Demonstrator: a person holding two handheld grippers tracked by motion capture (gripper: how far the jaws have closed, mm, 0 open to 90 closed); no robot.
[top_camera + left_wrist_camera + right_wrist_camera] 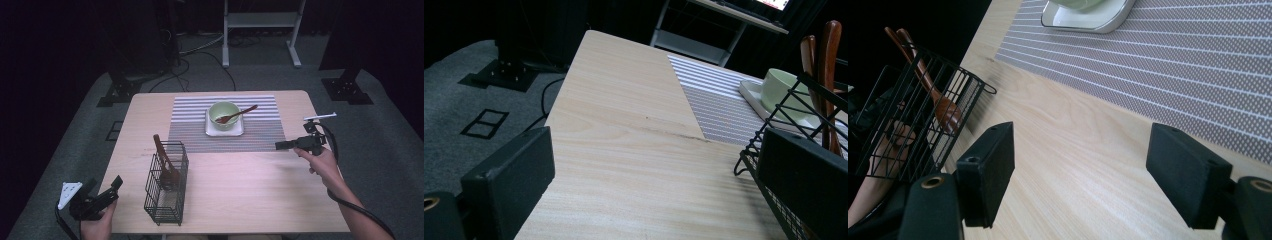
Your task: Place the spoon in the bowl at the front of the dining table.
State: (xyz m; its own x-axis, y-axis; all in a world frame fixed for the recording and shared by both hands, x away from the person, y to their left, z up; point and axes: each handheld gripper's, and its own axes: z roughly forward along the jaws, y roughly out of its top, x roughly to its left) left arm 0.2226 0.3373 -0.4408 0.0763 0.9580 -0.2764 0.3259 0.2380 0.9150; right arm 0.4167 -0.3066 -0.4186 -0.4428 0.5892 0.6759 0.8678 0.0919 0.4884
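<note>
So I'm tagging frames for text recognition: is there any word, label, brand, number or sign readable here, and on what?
None readable.
Green bowl, white square plate, striped placemat, black wire basket and wooden spoons: no print visible.
Left gripper and right gripper: no markings visible.
Bright patch at the top right corner of the left gripper view: too small and cut off to read.

Green bowl (223, 113) with wooden spoon (237, 115) on white dish (224, 130), striped placemat (260, 130).
</note>
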